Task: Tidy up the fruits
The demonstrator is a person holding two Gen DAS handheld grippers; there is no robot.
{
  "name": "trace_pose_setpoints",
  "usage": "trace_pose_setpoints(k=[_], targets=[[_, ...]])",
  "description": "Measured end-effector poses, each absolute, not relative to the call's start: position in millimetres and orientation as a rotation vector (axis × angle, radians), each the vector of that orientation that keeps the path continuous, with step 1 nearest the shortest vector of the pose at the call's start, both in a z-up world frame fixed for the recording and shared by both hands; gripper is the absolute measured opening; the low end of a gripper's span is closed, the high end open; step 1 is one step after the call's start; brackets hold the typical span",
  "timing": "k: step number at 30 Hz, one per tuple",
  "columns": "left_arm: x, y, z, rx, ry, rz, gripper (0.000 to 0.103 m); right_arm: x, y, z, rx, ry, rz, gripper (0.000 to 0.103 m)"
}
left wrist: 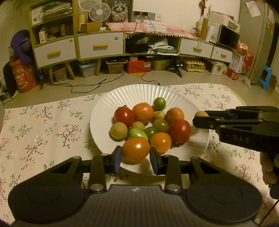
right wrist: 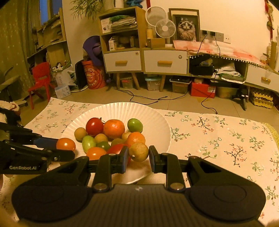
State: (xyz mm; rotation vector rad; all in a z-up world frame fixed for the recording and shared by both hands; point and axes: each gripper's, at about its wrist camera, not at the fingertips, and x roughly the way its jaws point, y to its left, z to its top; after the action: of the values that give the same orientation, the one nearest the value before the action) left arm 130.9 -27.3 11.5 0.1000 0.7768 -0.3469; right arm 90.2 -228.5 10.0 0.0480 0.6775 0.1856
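White fluted plate on floral tablecloth, holding pile of small fruits: red, orange, green, tan. Left gripper: fingers pinching orange tomato at plate's near rim. Right gripper: fingers pinching tan round fruit over plate's right edge, beside pile. Red tomato lies between the 2 grippers. Room clutter behind: drawer cabinets, fan.
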Motion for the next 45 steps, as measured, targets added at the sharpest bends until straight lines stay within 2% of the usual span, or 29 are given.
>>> trace_pose_setpoints(k=[13, 16, 18, 28, 30, 32, 45], targets=[[135, -32, 11, 0.111, 0.782, -0.353, 0.038, 95, -235, 5, 0.047, 0.695, 0.173, 0.023], [133, -31, 12, 0.102, 0.770, -0.359, 0.040, 94, -235, 6, 0.063, 0.693, 0.177, 0.030], [131, -31, 13, 0.101, 0.767, -0.358, 0.045, 93, -236, 8, 0.078, 0.688, 0.175, 0.041], [109, -21, 22, 0.065, 0.789, -0.340, 0.070, 81, -235, 19, 0.083, 0.699, 0.131, 0.061], [100, -19, 23, 0.054, 0.795, -0.327, 0.082, 77, -235, 21, 0.100, 0.710, 0.121, 0.068], [90, -15, 24, 0.048, 0.796, -0.310, 0.088, 72, -234, 23, 0.118, 0.727, 0.116, 0.072], [36, 2, 30, 0.008, 0.857, -0.194, 0.101, 23, -205, 27, 0.027, 0.831, 0.005, 0.086]])
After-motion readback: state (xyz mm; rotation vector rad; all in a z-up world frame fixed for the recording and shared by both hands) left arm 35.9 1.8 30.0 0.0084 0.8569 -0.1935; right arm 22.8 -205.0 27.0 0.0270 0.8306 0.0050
